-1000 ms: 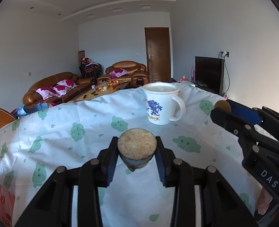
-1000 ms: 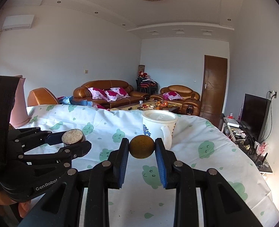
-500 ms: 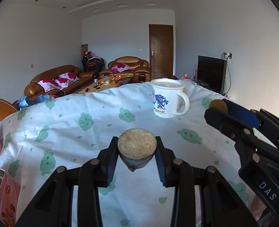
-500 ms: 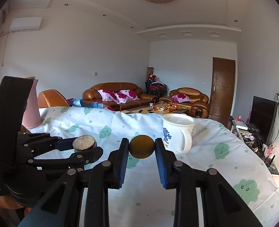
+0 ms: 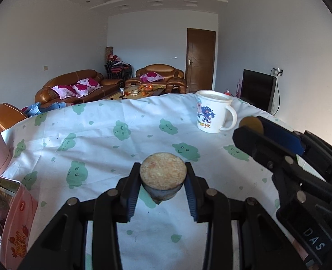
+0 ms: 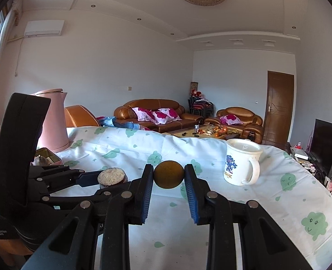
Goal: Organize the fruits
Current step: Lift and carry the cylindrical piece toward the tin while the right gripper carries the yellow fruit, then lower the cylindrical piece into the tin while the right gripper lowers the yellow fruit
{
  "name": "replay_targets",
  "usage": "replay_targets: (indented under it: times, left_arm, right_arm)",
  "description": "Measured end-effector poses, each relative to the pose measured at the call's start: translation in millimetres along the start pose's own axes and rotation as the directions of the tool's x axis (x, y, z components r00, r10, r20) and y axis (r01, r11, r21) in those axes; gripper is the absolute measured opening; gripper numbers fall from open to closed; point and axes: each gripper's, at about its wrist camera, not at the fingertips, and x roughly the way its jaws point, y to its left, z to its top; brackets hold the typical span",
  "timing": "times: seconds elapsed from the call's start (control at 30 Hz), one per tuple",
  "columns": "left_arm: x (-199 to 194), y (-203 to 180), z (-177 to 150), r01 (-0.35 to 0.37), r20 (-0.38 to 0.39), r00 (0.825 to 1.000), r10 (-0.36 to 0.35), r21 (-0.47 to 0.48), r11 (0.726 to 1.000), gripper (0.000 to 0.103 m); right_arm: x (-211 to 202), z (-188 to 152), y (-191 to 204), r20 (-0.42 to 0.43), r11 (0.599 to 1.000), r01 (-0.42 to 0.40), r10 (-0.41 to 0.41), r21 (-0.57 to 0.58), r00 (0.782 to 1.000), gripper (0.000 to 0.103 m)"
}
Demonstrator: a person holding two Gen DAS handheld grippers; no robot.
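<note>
Presently: cut fruit half [image 5: 163, 175], firm and light with a moist, slippery face, is clamped by its rind in left gripper [image 5: 163, 185] jaws; round brown fruit [image 6: 168, 174], hard-skinned, is pinched across its middle by right gripper [image 6: 168, 180], both above the desk [image 5: 121, 139].

Mug [image 5: 213, 114] on tablecloth [image 5: 121, 148], far right.

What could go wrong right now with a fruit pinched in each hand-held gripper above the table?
The round brown fruit is pinched only at its sides by the right hand-held gripper, so it might roll out. The cut fruit piece in the left hand-held gripper could slip too. Swinging right might knock the lidded white mug.
</note>
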Motion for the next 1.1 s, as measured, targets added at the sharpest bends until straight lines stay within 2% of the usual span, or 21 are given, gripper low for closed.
replay_targets:
  times: [0.87,1.1]
  left_arm:
    - [-61,64,-12,-0.112,0.041,0.993,0.114,-0.061,0.992,0.038]
    - [-75,88,-17,-0.168,0.038,0.984,0.172,-0.077,0.983,0.038]
  right_arm:
    - [-5,18,68,0.043,0.989,-0.131,0.134,-0.07,0.99,0.03]
    - [-3,28,92,0.048,0.979,-0.174,0.179,-0.105,0.983,0.03]
